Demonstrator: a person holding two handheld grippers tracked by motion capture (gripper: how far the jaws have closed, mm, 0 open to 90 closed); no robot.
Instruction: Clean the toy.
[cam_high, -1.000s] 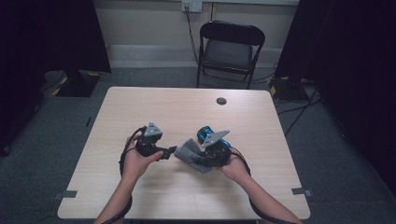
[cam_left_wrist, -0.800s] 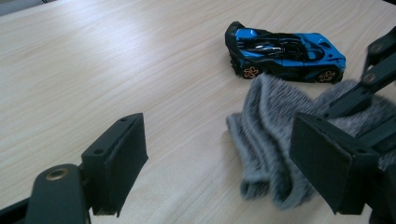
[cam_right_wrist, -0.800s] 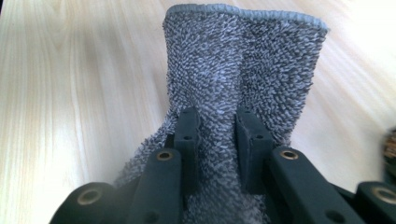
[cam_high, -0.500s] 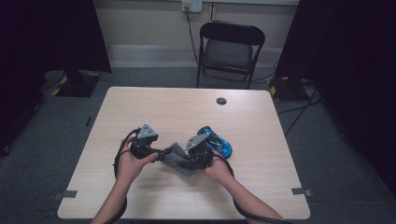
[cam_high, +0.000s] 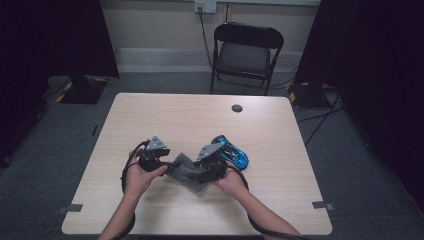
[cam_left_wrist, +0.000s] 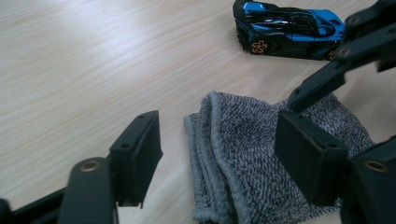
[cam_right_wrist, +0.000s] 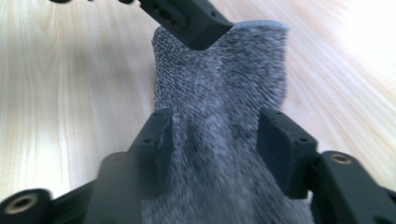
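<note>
- A grey cloth (cam_high: 186, 170) lies folded on the table (cam_high: 280, 150), toward its near edge and about midway between the left and right edges.
- The left claw (cam_high: 172, 164) sits at the cloth's left end; its jaws have just been closing, yet they stand apart, one jaw over bare wood and the other above the cloth's folded layers (cam_left_wrist: 243, 154), not pressing it.
- The right claw (cam_high: 196, 172) is at the cloth's right end; its jaws have just been opening, and they stand on either side of the cloth (cam_right_wrist: 219, 116) with gaps showing, so nothing is gripped.
- A blue and black toy car (cam_high: 231, 151) stands on the table just beyond the right claw, toward the right edge (cam_left_wrist: 289, 25).
- A small dark round disc (cam_high: 237, 108) lies near the far edge.
</note>
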